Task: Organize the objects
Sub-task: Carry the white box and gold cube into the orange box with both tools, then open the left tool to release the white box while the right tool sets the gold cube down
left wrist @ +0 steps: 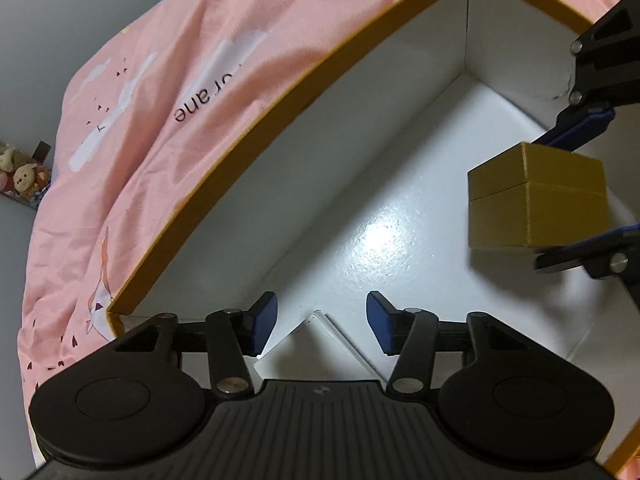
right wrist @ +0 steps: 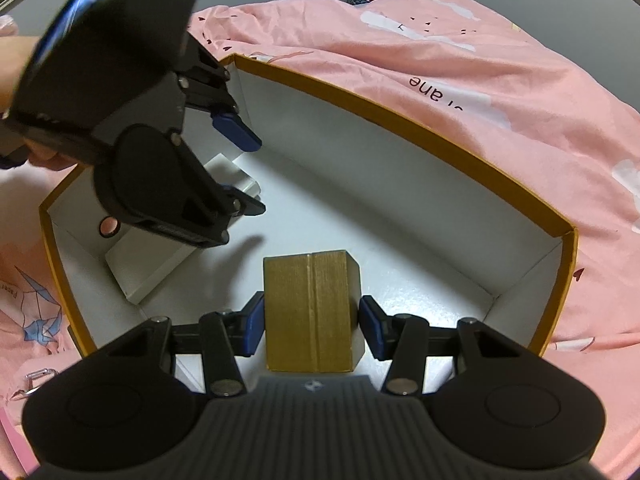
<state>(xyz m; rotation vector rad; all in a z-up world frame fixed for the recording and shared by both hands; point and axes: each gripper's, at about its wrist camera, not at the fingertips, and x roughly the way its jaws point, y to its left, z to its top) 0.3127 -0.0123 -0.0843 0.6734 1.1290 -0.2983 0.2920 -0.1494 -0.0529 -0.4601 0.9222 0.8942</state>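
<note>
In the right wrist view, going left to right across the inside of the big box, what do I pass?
Left gripper hanging open over the white box → gold box clamped in the right gripper → bare white floor and far right wall of the big box → pink sheet outside.

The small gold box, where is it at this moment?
The small gold box is between the right gripper's blue pads, inside the big white-lined box. In the left wrist view it is at the right edge.
</note>
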